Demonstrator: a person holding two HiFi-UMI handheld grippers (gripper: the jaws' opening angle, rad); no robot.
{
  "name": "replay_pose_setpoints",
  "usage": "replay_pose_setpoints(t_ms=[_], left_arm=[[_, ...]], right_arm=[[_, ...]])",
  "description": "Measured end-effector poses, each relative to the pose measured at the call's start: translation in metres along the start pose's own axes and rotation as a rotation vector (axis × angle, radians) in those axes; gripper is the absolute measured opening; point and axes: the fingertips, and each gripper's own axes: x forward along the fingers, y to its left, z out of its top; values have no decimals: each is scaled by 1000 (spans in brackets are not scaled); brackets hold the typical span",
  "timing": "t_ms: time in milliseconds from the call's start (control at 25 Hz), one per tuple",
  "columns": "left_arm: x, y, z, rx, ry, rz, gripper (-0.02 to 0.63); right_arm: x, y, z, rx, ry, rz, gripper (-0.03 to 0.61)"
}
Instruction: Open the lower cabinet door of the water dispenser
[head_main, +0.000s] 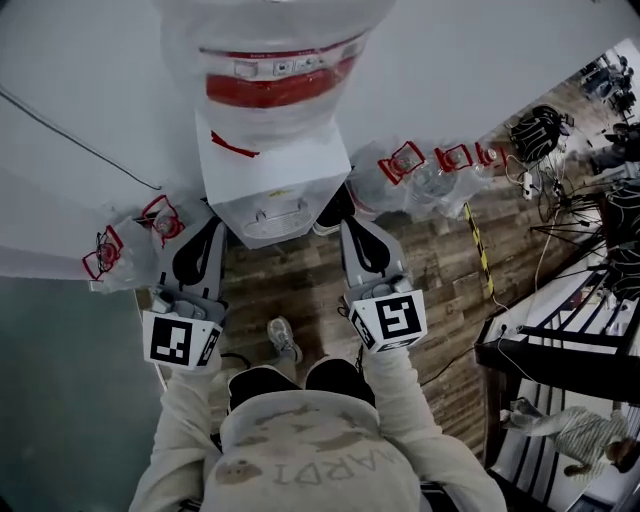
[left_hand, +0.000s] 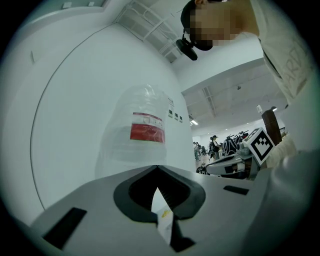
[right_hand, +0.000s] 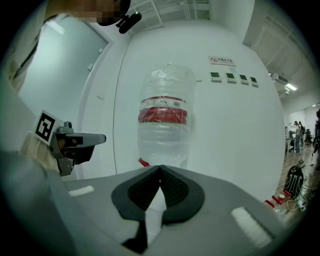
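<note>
Left gripper (left_hand: 156, 168) and right gripper (right_hand: 160, 167) both pressed together, empty, flanking the water dispenser (head_main: 268, 165) at 12 o'clock; lower door sits below, unseen, so probably best: go lower, spread one gripper, hook door edge squarely.

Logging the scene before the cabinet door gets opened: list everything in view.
Water dispenser: one, white, straight ahead.
Bottle: one, clear with a red label, on top of the dispenser.
Spare bottles: several, clear with red handles, on the floor on both sides of the dispenser.
Tape strip: one, yellow and black, on the wood floor at right.
Left gripper: one, grey, jaws together, empty.
Right gripper: one, grey, jaws together, empty.
Sweatshirt: one, beige, on the person.
</note>
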Motion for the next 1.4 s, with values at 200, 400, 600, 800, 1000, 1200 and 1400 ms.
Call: replay_pose_setpoints(t_ms=[200, 400, 600, 800, 1000, 1200, 1400], left_arm=[[-3, -1, -16, -9, 8, -1, 2], [-8, -6, -34, -19, 25, 11, 2], [-15, -16, -53, -25, 44, 22, 2], [-23, -25, -75, -31, 61, 38, 3], [-32, -32, -102, -41, 84, 56, 2], [-37, -41, -129, -39, 90, 62, 2], [-40, -50, -167, -40, 89, 67, 3]], right_arm=[[0, 2, -17, 15, 21, -1, 9], [-3, 4, -40, 27, 53, 12, 9], [-8, 1, -64, 36, 80, 26, 9], [-11, -1, -89, 36, 99, 45, 9], [-13, 0, -119, 37, 125, 65, 9], [-12, 2, -152, 37, 142, 95, 9], [-7, 5, -191, 33, 145, 122, 9]])
